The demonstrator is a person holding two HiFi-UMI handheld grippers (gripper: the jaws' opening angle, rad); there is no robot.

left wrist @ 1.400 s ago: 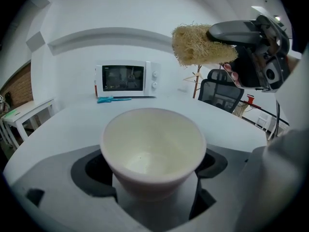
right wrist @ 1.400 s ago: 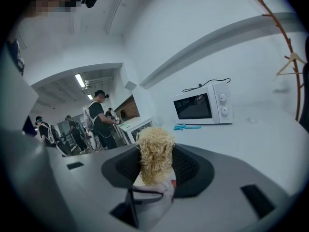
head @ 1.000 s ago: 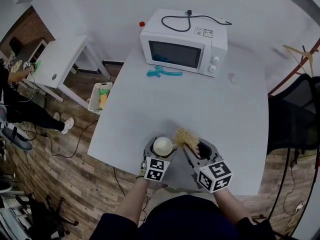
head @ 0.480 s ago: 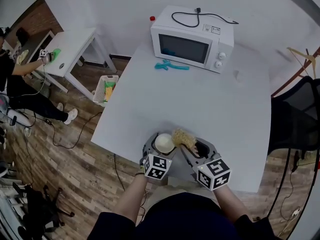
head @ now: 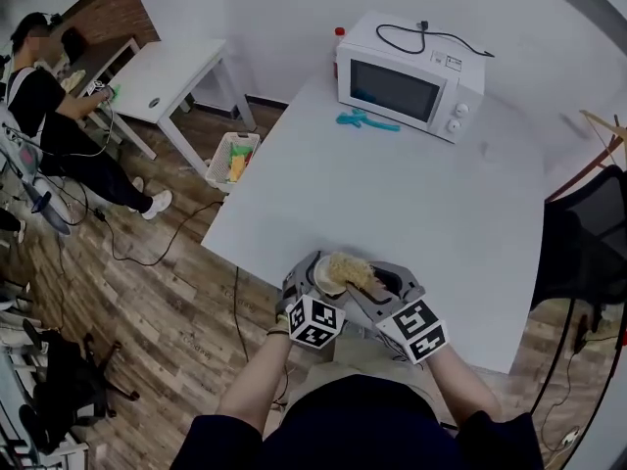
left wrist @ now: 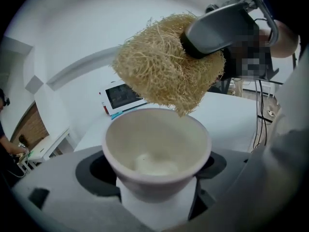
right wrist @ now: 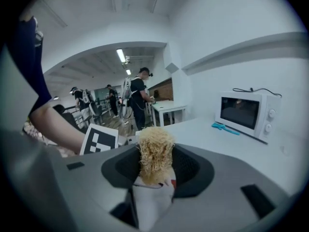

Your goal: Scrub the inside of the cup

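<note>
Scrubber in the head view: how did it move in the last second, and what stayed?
The right gripper carried the loofah scrubber leftward, from beside the cup to over its mouth. Both grips stayed: left gripper on the cup, right on the scrubber.

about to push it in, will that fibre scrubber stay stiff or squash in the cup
The scrubber is a loose, airy tangle of fibres, so it probably squashes and springs back, and is likely light. It looks nearly as wide as the mouth of the cup, so it may drag on the rim.
</note>
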